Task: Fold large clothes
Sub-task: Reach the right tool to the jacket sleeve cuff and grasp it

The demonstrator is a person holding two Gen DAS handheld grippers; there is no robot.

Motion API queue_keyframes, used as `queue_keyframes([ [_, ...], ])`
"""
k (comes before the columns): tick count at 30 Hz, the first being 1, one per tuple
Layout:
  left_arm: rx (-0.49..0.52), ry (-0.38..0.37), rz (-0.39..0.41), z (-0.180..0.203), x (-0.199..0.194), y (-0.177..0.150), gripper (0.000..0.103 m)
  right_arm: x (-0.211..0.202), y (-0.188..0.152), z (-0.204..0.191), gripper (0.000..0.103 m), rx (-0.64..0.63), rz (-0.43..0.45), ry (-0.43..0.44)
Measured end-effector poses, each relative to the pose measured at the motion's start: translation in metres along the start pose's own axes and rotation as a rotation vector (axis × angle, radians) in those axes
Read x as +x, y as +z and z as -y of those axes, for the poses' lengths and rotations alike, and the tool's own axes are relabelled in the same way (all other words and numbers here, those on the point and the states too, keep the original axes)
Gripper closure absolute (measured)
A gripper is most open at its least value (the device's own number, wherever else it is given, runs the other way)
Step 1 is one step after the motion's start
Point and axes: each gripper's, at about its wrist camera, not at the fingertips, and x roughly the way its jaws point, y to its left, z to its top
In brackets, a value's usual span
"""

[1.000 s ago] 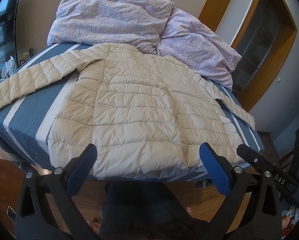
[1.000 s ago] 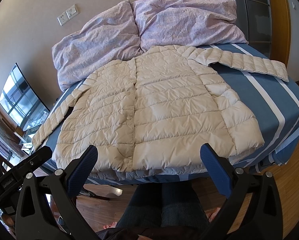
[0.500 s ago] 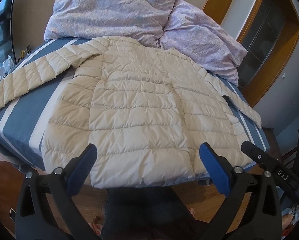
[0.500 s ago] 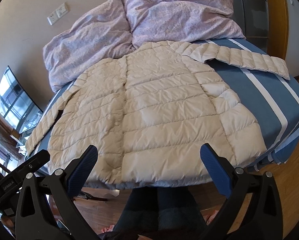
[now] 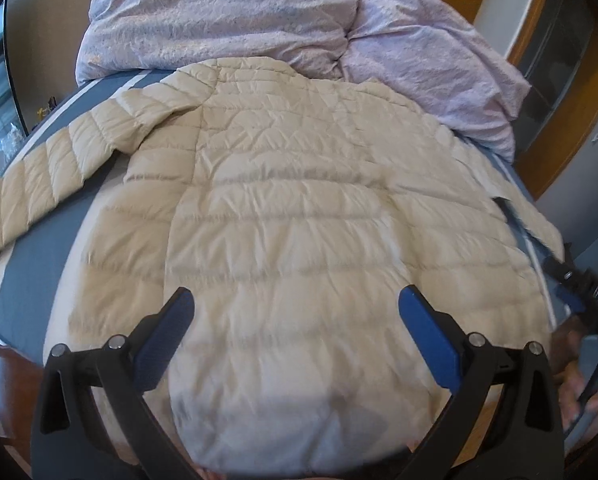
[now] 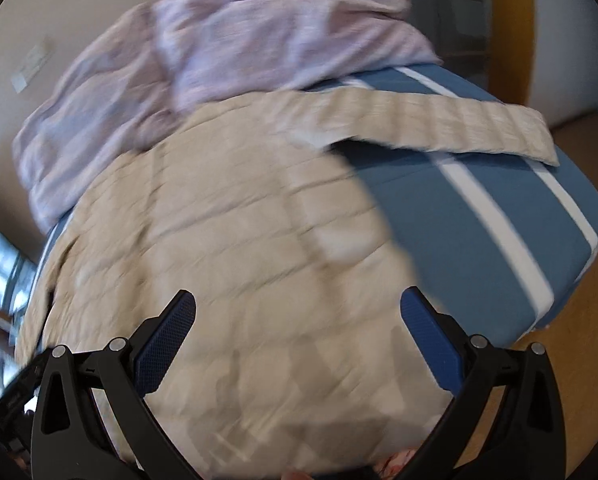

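A cream quilted puffer jacket [image 5: 283,216] lies spread flat, front up, on a blue bed with white stripes [image 5: 31,284]. Its left sleeve [image 5: 47,168] stretches out toward the left edge. In the right wrist view the same jacket [image 6: 239,264] is blurred by motion, and its right sleeve [image 6: 439,124] reaches across the blue sheet [image 6: 479,224]. My left gripper [image 5: 295,316] hangs open above the jacket's lower hem, nothing between its blue fingers. My right gripper [image 6: 299,316] is open too, over the hem on the right side.
Two lilac pillows [image 5: 235,20] are piled at the head of the bed, against the wall. A wooden door frame [image 5: 571,92] stands at the right. The right gripper's black body [image 5: 587,292] and a hand show at the right edge of the left wrist view.
Both grippers have moved forward and down toward the jacket, which now fills both views. The floor and the person's legs have dropped out of sight. Both stay open.
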Motion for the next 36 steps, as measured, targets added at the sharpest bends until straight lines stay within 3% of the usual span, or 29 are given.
queue_keyframes([
  [8, 0.008, 0.113, -0.025, -0.017, 0.048, 0.04, 0.002, 0.037, 0.084, 0.121, 0.002, 0.254, 0.054, -0.148],
  [10, 0.032, 0.147, -0.027, -0.018, 0.058, 0.045, 0.002, 0.047, 0.101, 0.157, 0.008, 0.329, 0.05, -0.186],
  [18, 0.087, 0.282, -0.027, -0.024, 0.082, 0.057, 0.002, 0.07, 0.127, 0.252, 0.022, 0.504, 0.034, -0.332],
  [24, 0.092, 0.319, -0.028, -0.028, 0.09, 0.058, 0.002, 0.074, 0.123, 0.273, 0.04, 0.544, 0.043, -0.314],
  [29, 0.112, 0.336, -0.034, -0.025, 0.094, 0.055, 0.002, 0.082, 0.125, 0.268, 0.078, 0.498, 0.034, -0.297],
  [31, 0.121, 0.34, -0.037, -0.025, 0.094, 0.053, 0.002, 0.082, 0.125, 0.268, 0.086, 0.517, 0.029, -0.262],
  [36, 0.123, 0.321, -0.049, -0.028, 0.097, 0.052, 0.002, 0.071, 0.143, 0.231, 0.092, 0.383, 0.071, -0.354],
])
